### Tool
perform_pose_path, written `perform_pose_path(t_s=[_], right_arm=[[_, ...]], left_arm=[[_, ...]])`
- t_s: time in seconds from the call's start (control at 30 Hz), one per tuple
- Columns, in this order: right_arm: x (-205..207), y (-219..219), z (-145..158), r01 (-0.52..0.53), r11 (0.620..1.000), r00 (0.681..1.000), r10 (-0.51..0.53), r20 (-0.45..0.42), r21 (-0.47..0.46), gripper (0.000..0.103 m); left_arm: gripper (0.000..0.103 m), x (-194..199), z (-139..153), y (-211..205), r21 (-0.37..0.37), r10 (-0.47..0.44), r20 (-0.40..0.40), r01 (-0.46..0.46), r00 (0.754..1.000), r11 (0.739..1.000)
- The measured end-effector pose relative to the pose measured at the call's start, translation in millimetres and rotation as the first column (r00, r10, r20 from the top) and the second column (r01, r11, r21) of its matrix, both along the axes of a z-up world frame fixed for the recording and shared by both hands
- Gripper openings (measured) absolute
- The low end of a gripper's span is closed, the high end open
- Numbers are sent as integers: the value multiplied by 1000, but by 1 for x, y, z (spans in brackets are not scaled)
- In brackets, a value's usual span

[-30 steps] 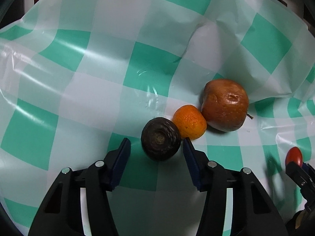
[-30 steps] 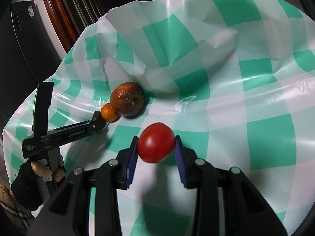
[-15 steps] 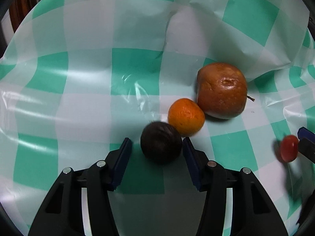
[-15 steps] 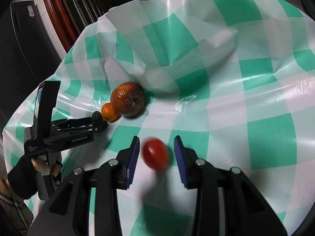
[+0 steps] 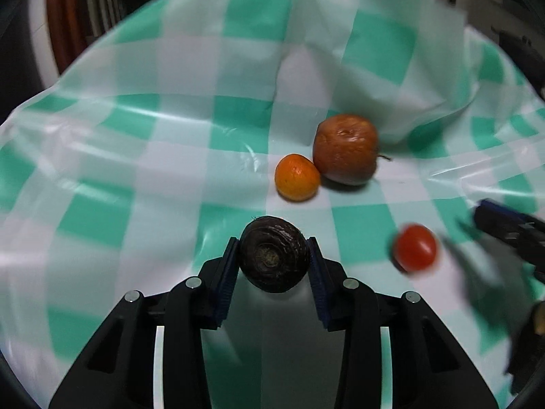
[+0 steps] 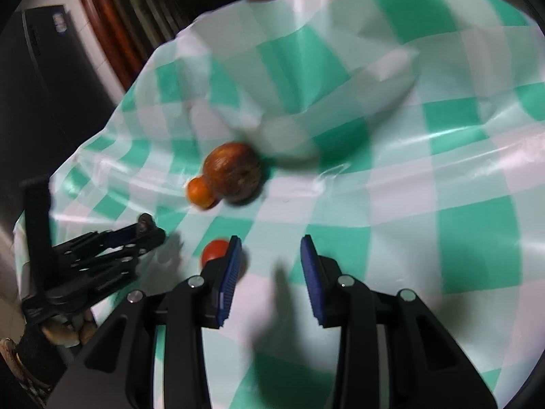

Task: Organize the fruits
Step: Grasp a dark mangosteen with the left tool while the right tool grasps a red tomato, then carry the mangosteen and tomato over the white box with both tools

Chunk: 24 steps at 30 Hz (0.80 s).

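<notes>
My left gripper (image 5: 273, 259) is shut on a dark wrinkled round fruit (image 5: 273, 254) and holds it just short of the other fruit. A small orange (image 5: 297, 178) touches a brown apple (image 5: 345, 148) on the green-and-white checked cloth (image 5: 136, 156). A red tomato (image 5: 415, 247) lies loose on the cloth to the right. My right gripper (image 6: 270, 259) is open and empty; the tomato (image 6: 214, 250) sits just left of its left finger. The left gripper (image 6: 143, 230) shows at the left of the right wrist view, near the orange (image 6: 199, 192) and apple (image 6: 233, 170).
The cloth rises in a big fold (image 5: 391, 78) behind the apple. Dark wooden furniture (image 6: 102, 24) stands past the table's far edge. The right gripper's tip (image 5: 504, 221) shows at the right of the left wrist view.
My left gripper has shut on the dark fruit and drawn it back from the orange. My right gripper has let go of the tomato, which now lies on the cloth, and shifted right.
</notes>
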State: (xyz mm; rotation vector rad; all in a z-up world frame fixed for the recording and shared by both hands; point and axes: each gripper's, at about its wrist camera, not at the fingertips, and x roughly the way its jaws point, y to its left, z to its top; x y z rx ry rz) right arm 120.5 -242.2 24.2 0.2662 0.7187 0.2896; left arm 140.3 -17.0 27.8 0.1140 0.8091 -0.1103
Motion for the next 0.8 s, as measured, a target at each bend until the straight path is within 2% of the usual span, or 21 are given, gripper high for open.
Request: perform_pose_path(t_s=[0.03,0.07,0.13,0.2,0.33,0.4,0.5,0.67,0.73,0.8], right_arm=[[0,5,0,-32,999,999,32,-5,-4,56],[0,9,1,-60,998,998,60,0,-8,68],[2,22,2,-108,993,994,108,-5,-46,77],[10,34,-2,-133,986,990,128,-53,-99,77],[34,49,-15,-134,976,981,106,-162,-172,77],[38,57,-16,-148,967,980,115,-162,-205,75],[38,68,-17,-149,946,982,106,-159,-287,66],[35,74,-18,-112,924,988,65,-139,-365,39],[33,76,-18,-118,920,989,73,-132,-374,34],[31,78,-19,-115,914,990,72,-124,-388,33]], left_arm=[[38,-11,3,3,-3,5,6,-5,1000,1000],[38,-28,7,3,38,10,26,-11,1000,999],[38,-48,8,0,79,-5,47,1,999,997],[38,-66,12,3,79,-18,45,14,999,997],[38,-71,3,2,44,-11,23,10,1000,999],[38,-70,-4,-7,24,-1,9,1,1000,1000],[38,-69,-8,-13,24,4,1,-4,1000,1000],[38,-70,-8,-12,28,15,-3,-15,1000,1000],[38,-71,-9,-13,36,20,-4,-20,1000,999],[38,-71,-10,-14,47,25,-7,-25,1000,999]])
